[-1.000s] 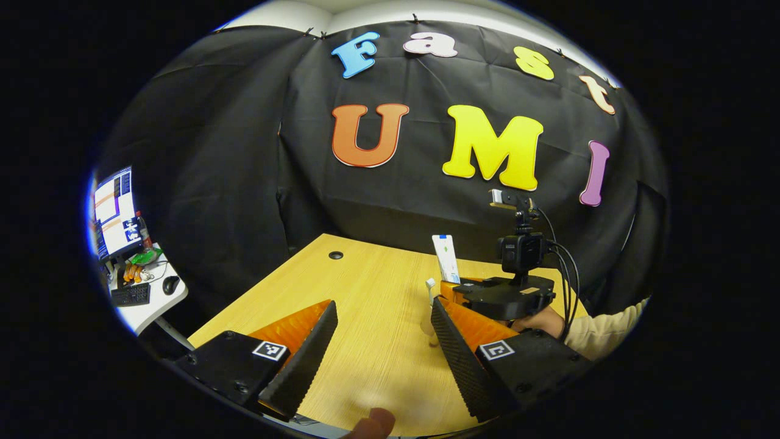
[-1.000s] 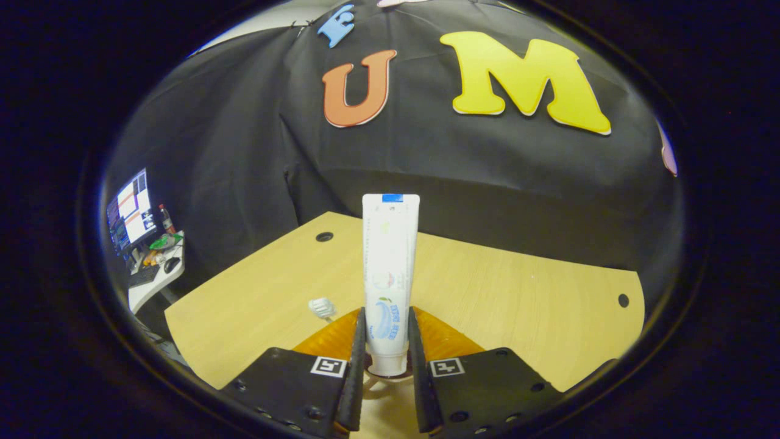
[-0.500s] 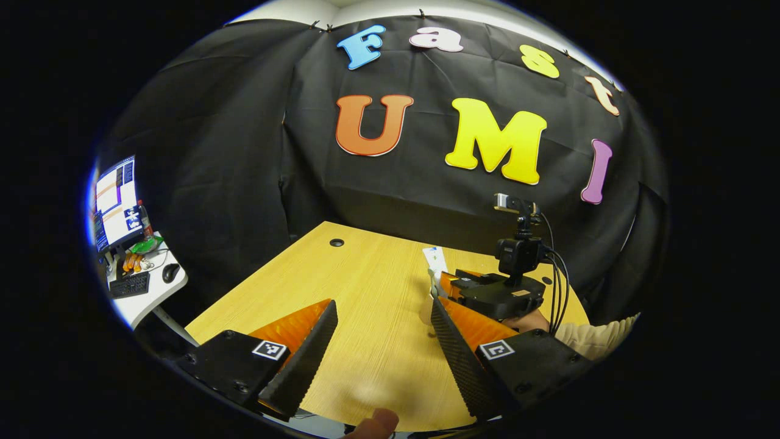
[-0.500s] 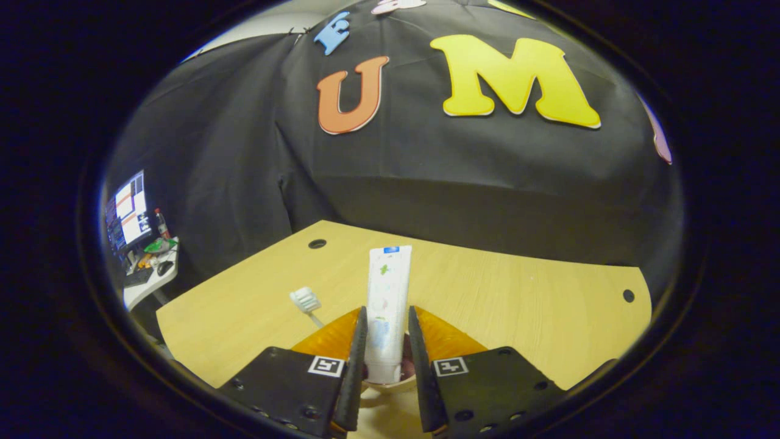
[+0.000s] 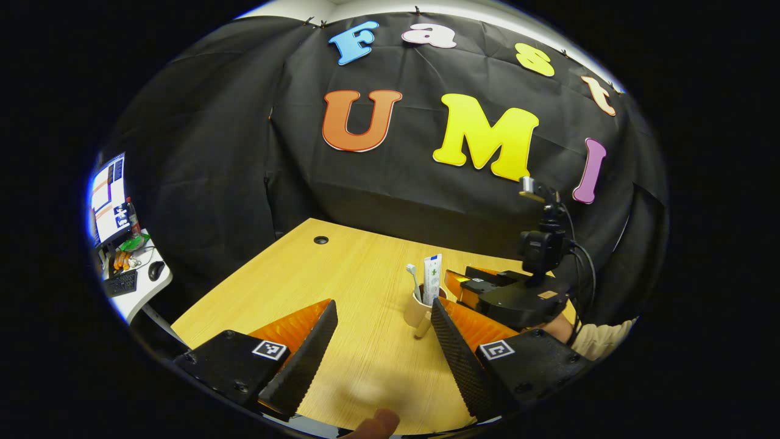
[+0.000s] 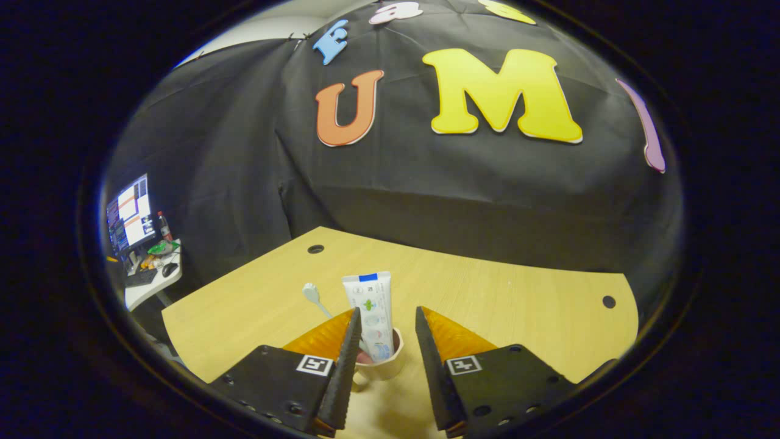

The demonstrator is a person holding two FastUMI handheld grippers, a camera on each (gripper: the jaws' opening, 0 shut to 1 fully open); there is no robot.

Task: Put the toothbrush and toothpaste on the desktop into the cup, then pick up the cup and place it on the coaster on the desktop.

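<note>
I see toothpaste (image 6: pixel 373 314) and toothbrush (image 6: pixel 317 299) standing in the cup (image 6: pixel 384 366) — both my grippers, right (image 6: pixel 384 360) and left (image 5: pixel 384 341), gape empty.

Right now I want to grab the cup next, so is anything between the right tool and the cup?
Nothing visible stands between them. The cup sits on the desk just ahead of the open right tool, with the toothpaste and toothbrush standing in it. The coaster's place cannot be told.
</note>
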